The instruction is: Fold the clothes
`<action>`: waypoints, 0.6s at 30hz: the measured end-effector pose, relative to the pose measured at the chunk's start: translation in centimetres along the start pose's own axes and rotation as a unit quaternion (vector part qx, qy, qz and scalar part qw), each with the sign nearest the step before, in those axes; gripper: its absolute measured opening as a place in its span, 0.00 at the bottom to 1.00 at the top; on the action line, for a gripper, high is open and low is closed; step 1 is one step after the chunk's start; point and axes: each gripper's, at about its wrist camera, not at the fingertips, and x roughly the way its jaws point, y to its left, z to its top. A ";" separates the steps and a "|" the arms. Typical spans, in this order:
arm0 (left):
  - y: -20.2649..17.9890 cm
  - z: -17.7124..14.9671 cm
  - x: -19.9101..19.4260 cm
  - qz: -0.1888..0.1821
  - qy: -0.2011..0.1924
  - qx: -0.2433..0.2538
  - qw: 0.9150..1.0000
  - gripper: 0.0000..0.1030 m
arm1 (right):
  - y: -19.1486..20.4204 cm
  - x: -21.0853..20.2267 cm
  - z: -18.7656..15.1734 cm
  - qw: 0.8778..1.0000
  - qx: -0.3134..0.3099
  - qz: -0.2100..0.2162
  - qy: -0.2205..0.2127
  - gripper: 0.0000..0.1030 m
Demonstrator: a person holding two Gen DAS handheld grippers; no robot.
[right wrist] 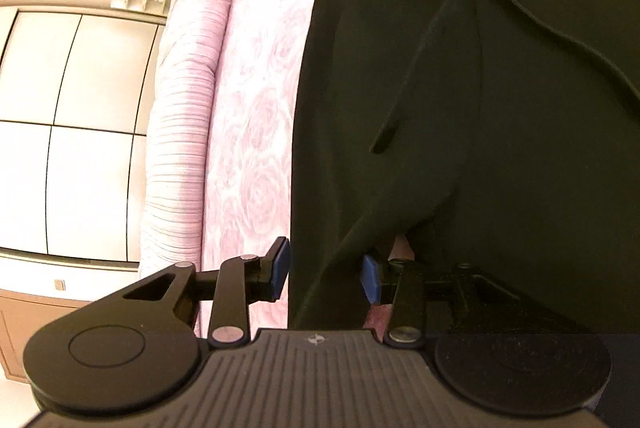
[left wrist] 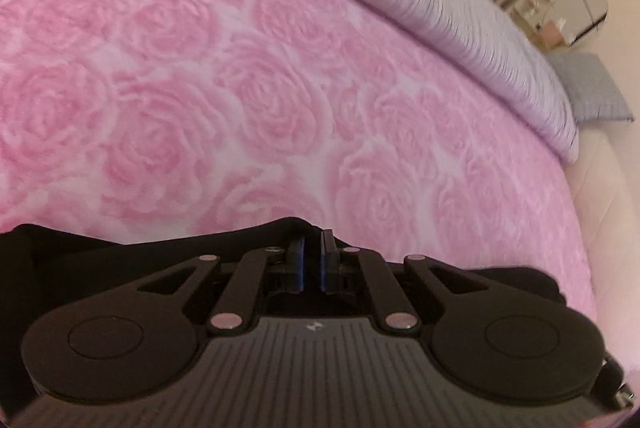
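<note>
Left tool (left wrist: 311, 248) has its blue pads nearly together, pinching a raised fold of the black garment (left wrist: 120, 268); cloth peaks up right at the tips. Beyond it is open bed with the pink rose-print bedspread (left wrist: 240, 88). A pale striped quilt (left wrist: 420, 0) is rolled along the bed's far edge, with a grey cushion (left wrist: 592, 88) past its end near the corner.

Right tool (right wrist: 326, 270) is about half open. The garment's (right wrist: 460, 128) edge passes between its jaws, but the pads do not press it: the left pad (right wrist: 280, 268) stands clear over the bedspread (right wrist: 260, 108), the right pad (right wrist: 370, 278) sits against or just under the cloth, contact unclear. A cord (right wrist: 436, 40) lies loose across the garment, which covers most of the bed on that side. The striped quilt (right wrist: 188, 108) runs along the bed's edge, beyond the strip of bedspread; white cabinet doors (right wrist: 72, 128) stand behind it.
</note>
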 end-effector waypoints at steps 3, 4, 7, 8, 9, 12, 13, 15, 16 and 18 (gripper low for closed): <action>0.4 -0.2 0.7 0.004 0.009 0.008 1.000 0.04 | -0.2 0.1 -0.8 0.998 -0.013 -0.038 0.046 0.47; 0.4 -0.1 0.9 0.005 0.012 0.010 1.000 0.04 | -0.6 0.2 -1.0 0.998 -0.009 -0.042 0.052 0.49; 0.4 0.0 0.1 -0.008 0.018 0.021 1.000 0.04 | -1.2 1.4 -1.0 0.997 -0.004 -0.056 0.061 0.17; 0.3 -0.2 -0.7 -0.016 0.019 0.033 0.999 0.04 | -0.9 1.6 -0.6 0.996 -0.012 -0.059 0.067 0.08; 0.3 -0.6 -1.6 -0.025 0.023 0.046 0.998 0.04 | -0.3 1.5 -0.2 0.994 -0.037 -0.073 0.071 0.07; 1.6 -3.8 -4.0 -0.030 0.082 0.044 0.995 0.05 | 1.0 1.4 0.2 0.974 -0.125 -0.154 0.107 0.18; 2.2 -5.1 -4.7 -0.029 0.110 0.036 0.993 0.08 | 1.3 1.3 0.3 0.964 -0.150 -0.183 0.119 0.25; 3.6 -7.3 -6.4 -0.018 0.149 0.022 0.988 0.16 | 1.4 0.4 0.6 0.960 -0.147 -0.199 0.127 0.35; 4.3 -8.2 -7.3 -0.011 0.161 0.013 0.987 0.21 | 1.6 -0.2 0.7 0.960 -0.148 -0.201 0.128 0.36; 6.1 -8.3 -9.5 0.000 0.150 -0.016 0.989 0.25 | 2.3 -1.2 0.8 0.956 -0.161 -0.213 0.121 0.51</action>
